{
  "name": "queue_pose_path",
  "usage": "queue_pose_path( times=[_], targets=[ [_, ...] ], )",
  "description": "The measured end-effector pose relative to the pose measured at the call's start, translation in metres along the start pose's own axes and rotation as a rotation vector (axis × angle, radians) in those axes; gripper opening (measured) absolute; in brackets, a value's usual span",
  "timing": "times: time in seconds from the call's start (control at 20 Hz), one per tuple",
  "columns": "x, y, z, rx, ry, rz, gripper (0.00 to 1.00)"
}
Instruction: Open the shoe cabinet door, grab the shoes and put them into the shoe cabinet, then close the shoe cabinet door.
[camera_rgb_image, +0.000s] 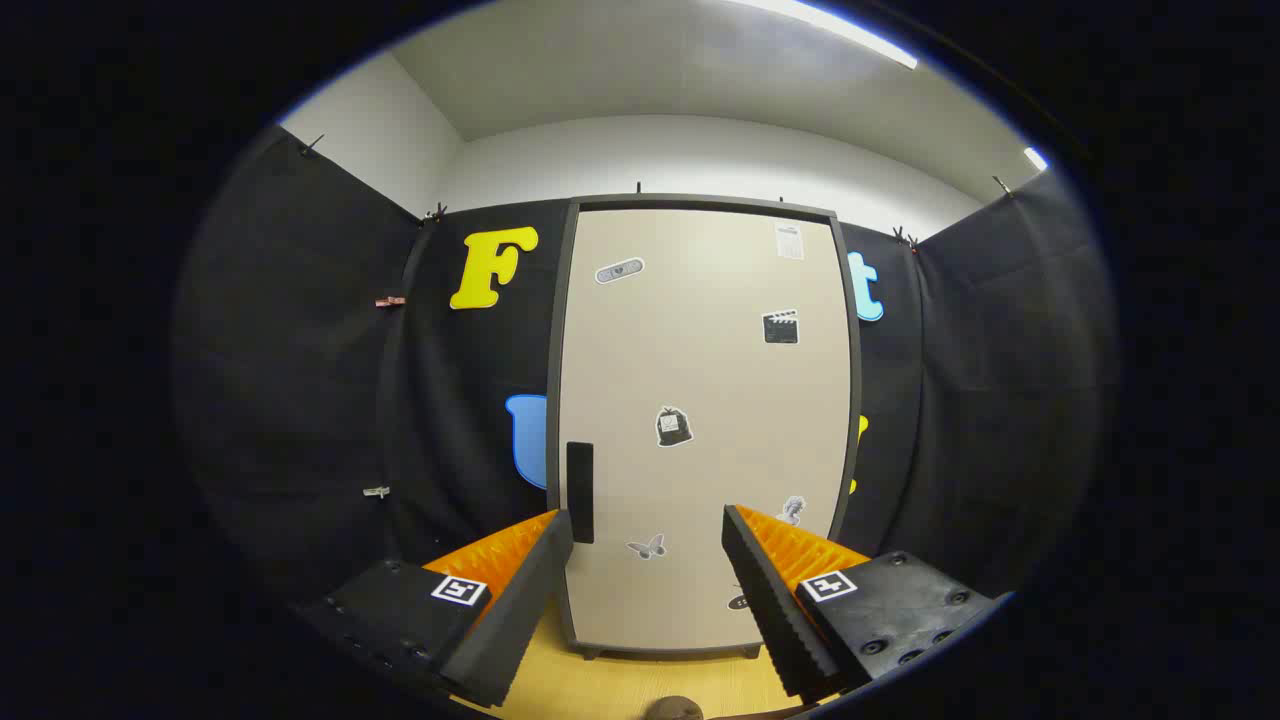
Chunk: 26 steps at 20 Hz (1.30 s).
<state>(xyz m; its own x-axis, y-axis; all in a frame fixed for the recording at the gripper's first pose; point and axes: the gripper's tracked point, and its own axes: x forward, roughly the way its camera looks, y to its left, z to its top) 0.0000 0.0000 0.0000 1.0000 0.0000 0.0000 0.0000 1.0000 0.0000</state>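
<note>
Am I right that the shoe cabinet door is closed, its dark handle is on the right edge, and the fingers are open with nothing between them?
Not quite. The gripper view shows the dark handle on the left edge of the shoe cabinet door, beside the left finger's tip. The rest holds: the door is closed, and the gripper has its fingers open with nothing between them.

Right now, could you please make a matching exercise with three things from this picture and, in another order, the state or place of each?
Things:
1. cabinet door
2. door handle
3. gripper

States or places:
A. open, holding nothing
B. closed
C. dark vertical bar at the door's edge, just beyond one fingertip

Pairs: 1-B, 2-C, 3-A
</note>
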Motion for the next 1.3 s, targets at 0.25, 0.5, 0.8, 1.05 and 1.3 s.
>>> queue_pose_path(
  times=[0.25,0.5,0.8,1.05,1.3],
  targets=[
    [-0.004,0.003,0.001,-0.001,-0.001,-0.006,0.98],
    [-0.006,0.006,0.000,0.001,-0.001,-0.012,0.98],
    [-0.007,0.007,0.003,0.004,-0.011,-0.013,0.98],
    [0.006,0.018,-0.004,0.013,0.000,0.002,0.98],
    [0.036,0.043,-0.028,0.023,0.064,0.020,0.98]
  ],
)
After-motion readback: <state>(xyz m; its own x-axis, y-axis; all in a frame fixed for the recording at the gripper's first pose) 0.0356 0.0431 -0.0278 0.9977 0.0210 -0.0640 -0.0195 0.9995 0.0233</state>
